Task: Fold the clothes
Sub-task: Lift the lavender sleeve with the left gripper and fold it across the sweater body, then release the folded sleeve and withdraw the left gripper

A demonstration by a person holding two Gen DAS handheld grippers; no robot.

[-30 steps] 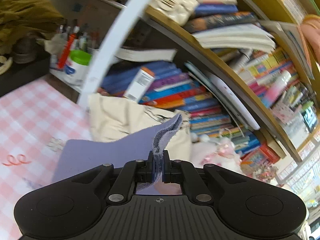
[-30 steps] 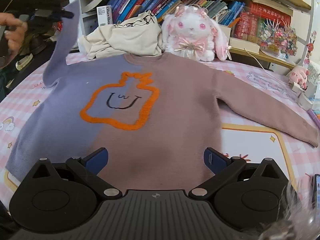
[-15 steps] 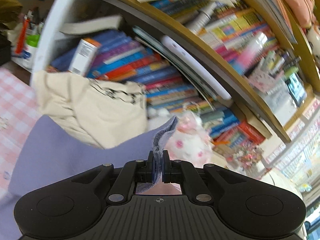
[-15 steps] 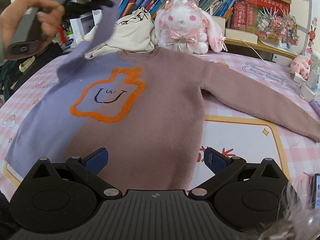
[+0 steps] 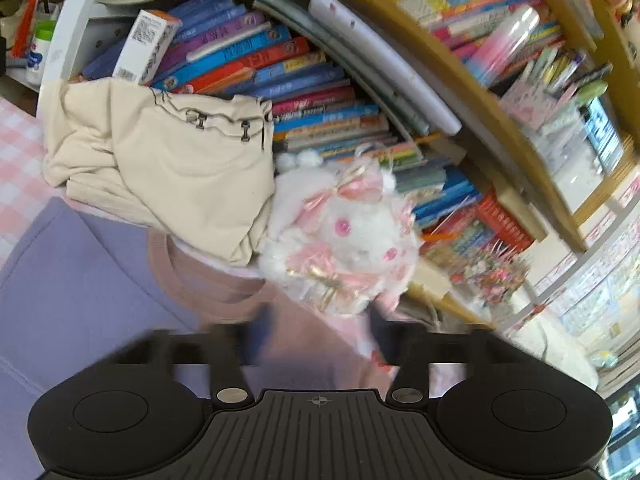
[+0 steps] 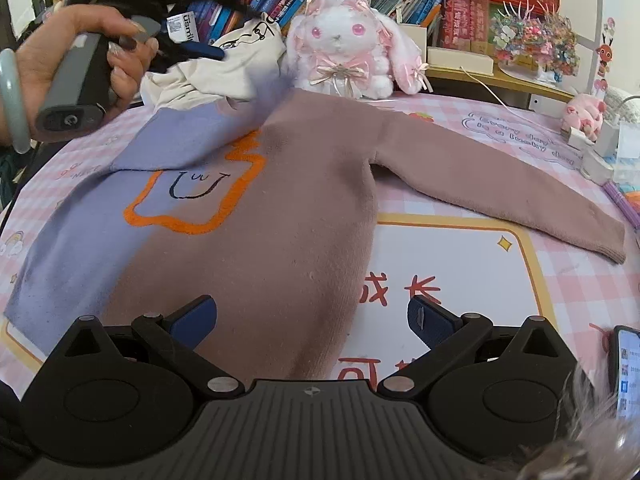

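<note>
we see a table (image 6: 452, 240) under a pink checked cover, carrying a purple-and-mauve sweater (image 6: 256, 240) spread flat, a crumpled cream garment (image 6: 240, 68), a white plush rabbit (image 6: 344, 48) and a phone (image 6: 626, 368) at its right edge.

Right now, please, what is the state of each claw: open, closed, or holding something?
Left claw: open, holding nothing; view is blurred.
Right claw: open, empty, above the sweater.

Plush rabbit (image 6: 344, 48) behind sweater (image 6: 256, 216)
</note>
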